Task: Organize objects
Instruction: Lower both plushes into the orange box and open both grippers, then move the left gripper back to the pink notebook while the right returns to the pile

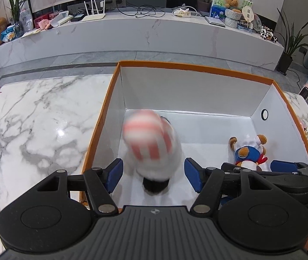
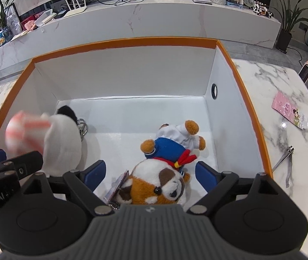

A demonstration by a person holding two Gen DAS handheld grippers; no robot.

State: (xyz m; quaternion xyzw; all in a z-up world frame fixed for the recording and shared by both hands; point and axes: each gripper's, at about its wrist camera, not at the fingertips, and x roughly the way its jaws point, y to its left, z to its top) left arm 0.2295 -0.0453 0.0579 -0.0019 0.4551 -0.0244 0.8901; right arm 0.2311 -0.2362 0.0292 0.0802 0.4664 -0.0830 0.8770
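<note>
Two soft toys, the striped toy [image 1: 151, 143] (blurry) and the bear [image 2: 175, 143], are in the box [image 2: 123, 43], both tongs spread wide, and nail clippers [image 2: 284, 162] wait near the table's right edge.

Right gripper [image 2: 150, 172] gaping over box [image 2: 132, 41]; 2 plush toys lying inside: bear [image 2: 171, 146], blurred striped one [image 2: 45, 134].

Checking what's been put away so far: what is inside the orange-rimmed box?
Inside the box: a blurred pink-striped white plush and a sailor-suited bear with a brown-and-white plush. The box's near floor is hidden by the grippers.
</note>
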